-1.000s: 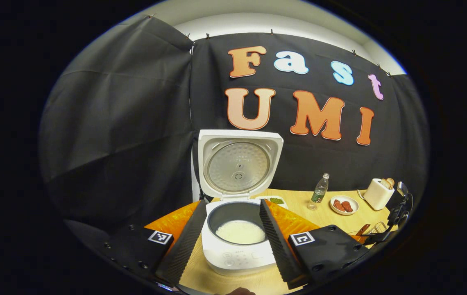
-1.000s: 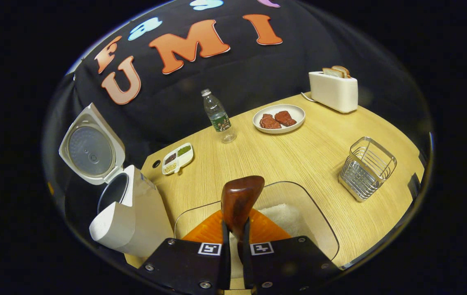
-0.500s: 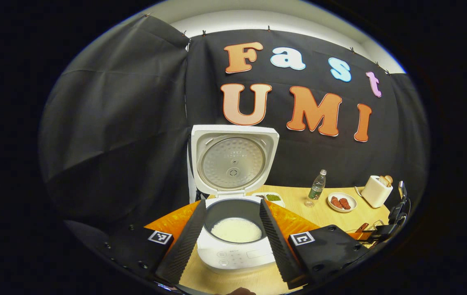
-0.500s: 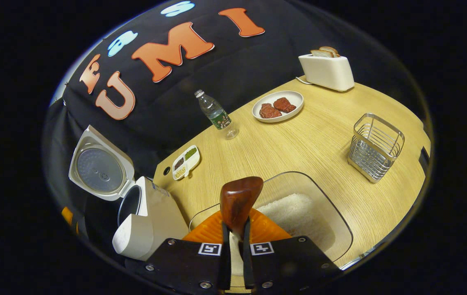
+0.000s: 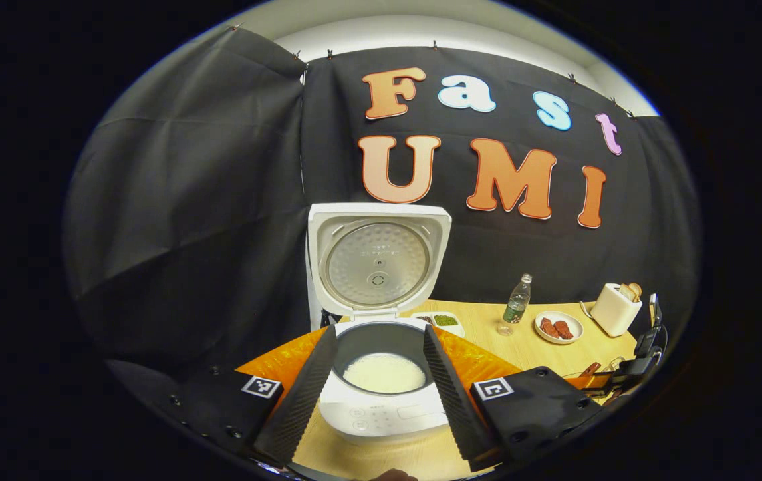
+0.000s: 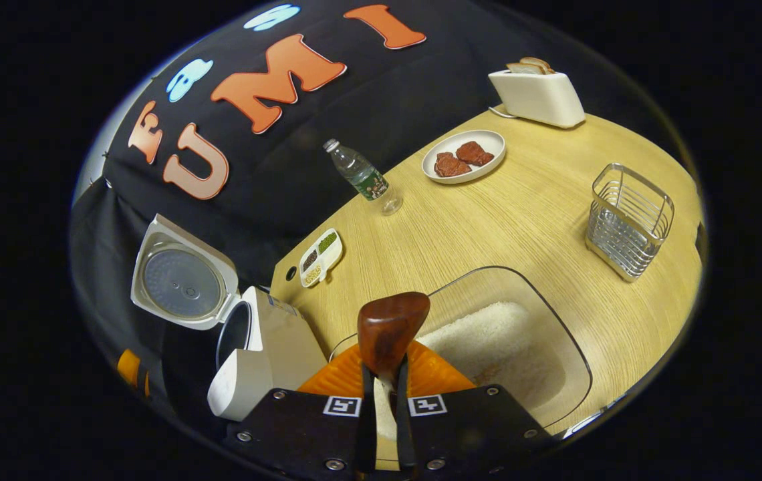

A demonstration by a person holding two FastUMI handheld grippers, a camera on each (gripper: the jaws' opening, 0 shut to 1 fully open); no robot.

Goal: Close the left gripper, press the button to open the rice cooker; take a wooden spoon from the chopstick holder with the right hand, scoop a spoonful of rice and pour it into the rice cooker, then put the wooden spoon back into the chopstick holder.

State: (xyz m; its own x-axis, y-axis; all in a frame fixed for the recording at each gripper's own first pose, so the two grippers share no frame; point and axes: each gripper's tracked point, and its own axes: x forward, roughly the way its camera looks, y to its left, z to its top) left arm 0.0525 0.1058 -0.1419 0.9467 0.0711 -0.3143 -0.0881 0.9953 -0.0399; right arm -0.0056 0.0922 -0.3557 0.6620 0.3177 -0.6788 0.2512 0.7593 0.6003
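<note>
Left gripper (image 5: pixel 374 394) had its fingers spread wide, nothing between them; it hung in front of the rice cooker (image 5: pixel 381 401), the two fingers framing the pot from either side without touching it. Cooker lid (image 5: pixel 376 262) stood fully open and upright at the back. Inner pot held a layer of white rice (image 5: pixel 384 373). Control panel faced the camera, low between the fingers.

Right gripper (image 6: pixel 381 427) was pinched tight on the wooden spoon (image 6: pixel 389 331): both fingers pressed the handle, the dark brown bowl stuck up just past the fingertips. Spoon sat above the near edge of the clear glass dish (image 6: pixel 541 334), which held a bed of raw rice (image 6: pixel 488 341). Couldn't tell whether the spoon bowl carried any rice. In the right gripper view the rice cooker was at lower left, beside the dish, with the lid open.

The wire chopstick holder (image 6: pixel 629 220) stood on the table (image 6: pixel 488 227) to the right, well apart from the dish.

Other items on the table: a water bottle (image 6: pixel 362 177) near the wall, a plate (image 6: pixel 464 157) with two reddish-brown pieces of food on it, a white toaster (image 6: pixel 538 97) with bread slices in the far corner, and a small divided dish (image 6: pixel 321 257) of grains between the bottle and the cooker.

The right gripper was also visible at the far right edge of the left gripper view, near the table edge, too small for detail.
</note>
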